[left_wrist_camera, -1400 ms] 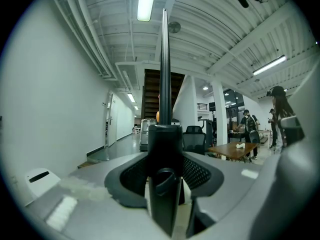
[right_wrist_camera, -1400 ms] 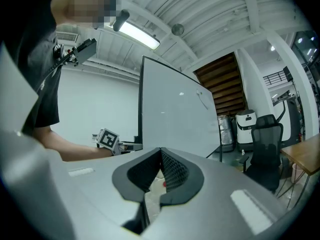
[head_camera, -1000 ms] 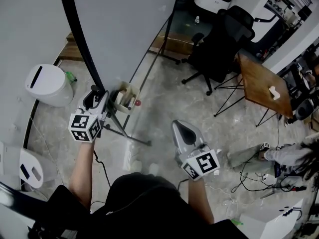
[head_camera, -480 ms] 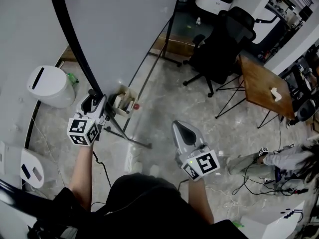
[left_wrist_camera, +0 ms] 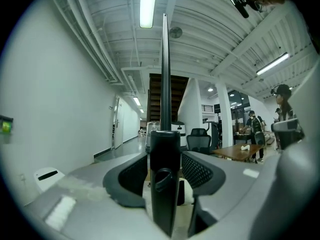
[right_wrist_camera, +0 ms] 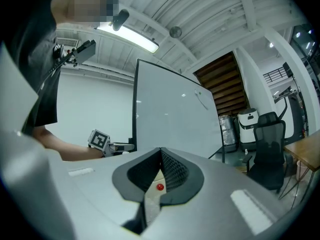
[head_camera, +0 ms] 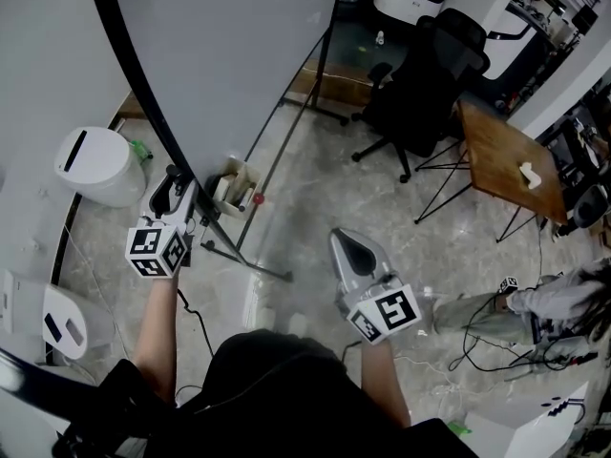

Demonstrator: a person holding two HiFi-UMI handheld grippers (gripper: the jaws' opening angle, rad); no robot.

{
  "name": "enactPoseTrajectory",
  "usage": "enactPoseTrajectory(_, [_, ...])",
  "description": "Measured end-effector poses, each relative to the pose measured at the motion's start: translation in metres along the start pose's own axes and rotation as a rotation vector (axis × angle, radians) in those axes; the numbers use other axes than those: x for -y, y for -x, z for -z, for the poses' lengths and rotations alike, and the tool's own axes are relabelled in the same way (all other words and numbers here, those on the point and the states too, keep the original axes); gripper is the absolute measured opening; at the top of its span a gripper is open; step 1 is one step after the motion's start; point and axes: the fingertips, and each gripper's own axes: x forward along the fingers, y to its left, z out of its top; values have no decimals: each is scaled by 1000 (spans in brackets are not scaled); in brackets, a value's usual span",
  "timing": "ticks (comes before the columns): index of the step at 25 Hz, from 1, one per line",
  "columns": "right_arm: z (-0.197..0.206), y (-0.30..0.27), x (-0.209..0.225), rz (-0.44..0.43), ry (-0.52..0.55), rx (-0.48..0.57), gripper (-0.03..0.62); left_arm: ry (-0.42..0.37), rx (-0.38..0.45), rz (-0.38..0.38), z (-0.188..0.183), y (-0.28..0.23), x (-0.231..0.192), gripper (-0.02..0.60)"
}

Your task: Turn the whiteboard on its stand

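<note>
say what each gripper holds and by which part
Nothing is gripped: the left gripper has just been opening, loose around the whiteboard frame edge; the right gripper is shut, empty.

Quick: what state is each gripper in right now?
Left gripper: open; jaws have just been opening, whiteboard frame between them, not clamped.
Right gripper: closed, holding nothing.

Black-framed whiteboard (head_camera: 220, 55) stands upright on its stand (head_camera: 267, 271).
</note>
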Motion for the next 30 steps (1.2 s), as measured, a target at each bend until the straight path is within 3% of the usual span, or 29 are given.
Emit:
enactPoseTrajectory(7, [-2,10,2,-3,2,9,9,-28,51,-35,-28,16,7,230])
enactPoseTrajectory(14, [-2,17,6,-2,3,16,9,-81,106,-46,-60,32,21,170])
enactPoseTrajectory(18, [-7,20,7,-2,6,22,9,-79,117,17,-68,34,49,110])
enactPoseTrajectory(23, [-10,20,9,14,12,26,9,-37,115,149,-65,19,101,38])
enactPoseTrajectory(30, [-13,21,5,30,38,30,9,-11,112,317,-58,6,170,6])
